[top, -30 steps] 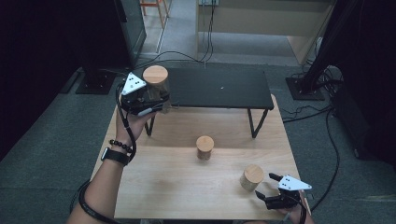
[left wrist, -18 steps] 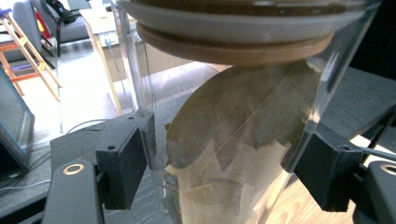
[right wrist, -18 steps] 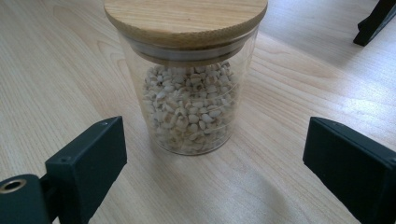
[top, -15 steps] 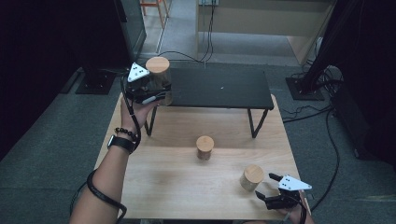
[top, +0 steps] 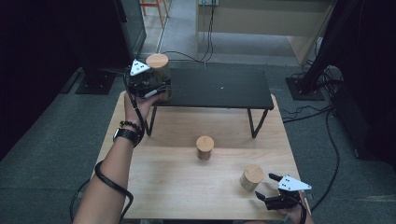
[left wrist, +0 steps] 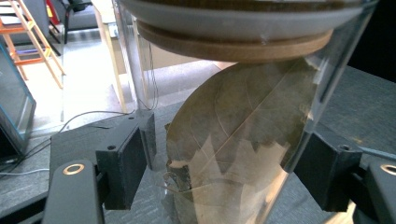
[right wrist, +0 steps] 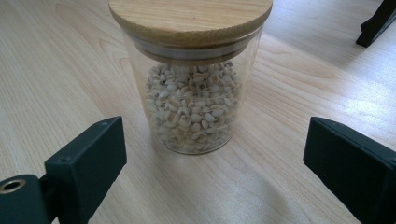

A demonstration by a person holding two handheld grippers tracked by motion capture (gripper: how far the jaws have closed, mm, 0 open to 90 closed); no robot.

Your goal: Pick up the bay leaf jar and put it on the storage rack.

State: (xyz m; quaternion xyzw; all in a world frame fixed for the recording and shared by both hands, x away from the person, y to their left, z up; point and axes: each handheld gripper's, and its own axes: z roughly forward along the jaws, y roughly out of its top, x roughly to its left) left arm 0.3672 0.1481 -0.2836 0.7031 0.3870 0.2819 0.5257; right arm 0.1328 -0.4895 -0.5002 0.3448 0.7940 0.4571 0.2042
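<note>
Up at eleven o'clock of the high view: a tall clear jar of dried leaves [top: 159, 74], wooden lid on top, clamped between the left tongs [top: 148, 86] at the left end of the black shelf [top: 219, 88]. Cannot tell whether its base rests on the shelf top or hangs just above it. Seen from the left gripper view: big brown leaves [left wrist: 233, 149] pressed against the glass, a cork-coloured lid rim [left wrist: 233, 46] above them, both black pads tight against the jar's wall, one at nine o'clock and one at three. Held from below by the left hand [top: 140, 105], a dark watch [top: 125, 135] and bead bracelet on the wrist, a cable looping down the forearm.

Further out, at the middle of the wooden desk [top: 187, 186]: a small lidded jar [top: 204, 147], standing free, well apart from both tongs. Down at five o'clock: a short jar of pale beans [top: 251, 177], upright under a wooden lid, just beside the right tongs [top: 273, 186]. From the right gripper view, the bean jar at twelve o'clock, both pads spread wide and clear of the glass, nothing gripped.
</note>
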